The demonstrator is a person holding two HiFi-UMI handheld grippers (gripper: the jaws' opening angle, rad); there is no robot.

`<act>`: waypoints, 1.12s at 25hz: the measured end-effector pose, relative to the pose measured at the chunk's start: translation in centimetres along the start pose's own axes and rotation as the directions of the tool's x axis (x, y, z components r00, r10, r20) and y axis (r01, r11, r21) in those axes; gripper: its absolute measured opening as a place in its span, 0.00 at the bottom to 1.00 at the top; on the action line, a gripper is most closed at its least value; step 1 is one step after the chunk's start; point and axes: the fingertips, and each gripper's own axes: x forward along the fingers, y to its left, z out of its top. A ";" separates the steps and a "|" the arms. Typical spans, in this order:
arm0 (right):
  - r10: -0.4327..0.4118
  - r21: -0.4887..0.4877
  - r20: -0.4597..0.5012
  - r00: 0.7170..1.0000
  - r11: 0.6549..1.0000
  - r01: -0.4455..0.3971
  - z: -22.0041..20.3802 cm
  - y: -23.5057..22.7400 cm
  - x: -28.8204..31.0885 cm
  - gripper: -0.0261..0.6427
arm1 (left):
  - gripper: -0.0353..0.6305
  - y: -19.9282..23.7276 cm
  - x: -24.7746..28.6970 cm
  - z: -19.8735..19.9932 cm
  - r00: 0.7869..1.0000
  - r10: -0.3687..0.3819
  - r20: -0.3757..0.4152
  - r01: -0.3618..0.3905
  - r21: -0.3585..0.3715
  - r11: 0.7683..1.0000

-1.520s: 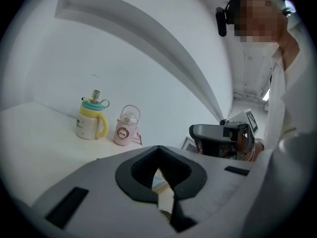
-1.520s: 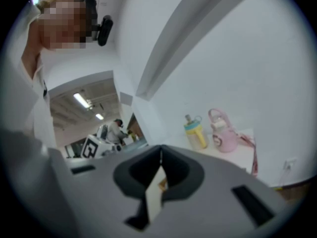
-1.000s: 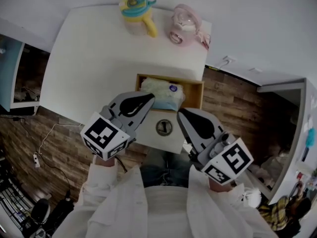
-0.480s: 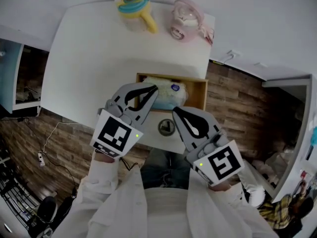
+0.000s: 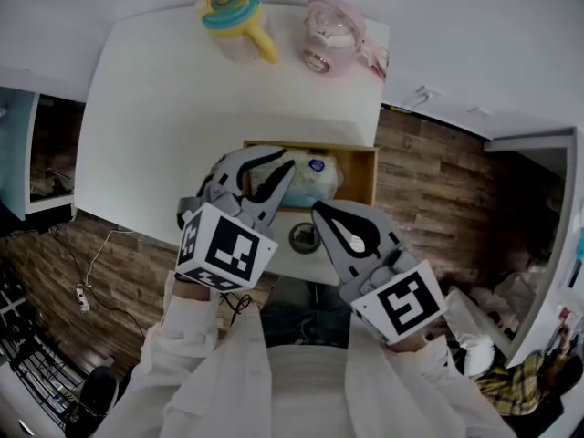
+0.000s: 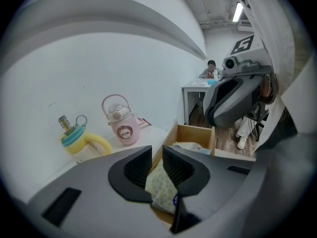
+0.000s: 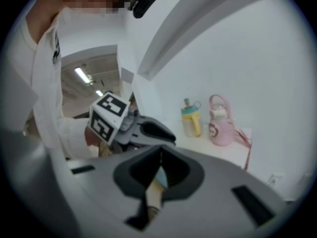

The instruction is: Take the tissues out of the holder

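My left gripper (image 5: 278, 179) hangs directly over the tissue pack (image 5: 315, 173), which lies lengthwise in the wooden holder (image 5: 365, 164) at the bench (image 5: 182, 99) edge, its fingers opening with the pack just beyond them, unpinched, while my right gripper (image 5: 330, 219), farther from it, has its fingers closed.

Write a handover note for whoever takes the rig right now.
Left gripper: jaws opening, poised over the pale patterned soft tissue pack, pads not pressing on it.
Right gripper: shut, empty, beside the left one.
The pack lies inside the open wooden box holder at the edge of the white table.
Done: approach only.
Left: close on the pack and lift it out.
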 end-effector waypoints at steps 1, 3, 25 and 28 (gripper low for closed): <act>-0.004 0.005 0.007 1.000 1.000 0.004 0.1 -0.2 -0.1 0.06 | 0.16 -0.2 0.3 -0.2 1.000 -0.009 -0.018 0.009 0.016 1.000; -0.015 0.010 0.025 1.000 1.000 0.015 0.4 -0.6 -0.4 0.06 | 0.17 -0.6 0.8 -0.7 0.998 -0.030 -0.053 0.032 0.041 0.999; 0.005 0.065 0.020 1.000 0.998 -0.006 -0.4 -1.4 -0.6 0.06 | 0.23 -1.7 3.0 -3.8 0.949 -0.121 -0.293 0.172 0.156 0.973; 0.000 0.067 0.026 1.000 0.998 -0.002 -0.4 -1.5 -0.7 0.06 | 0.20 -2.0 3.1 -4.3 0.939 -0.144 -0.314 0.199 0.151 0.968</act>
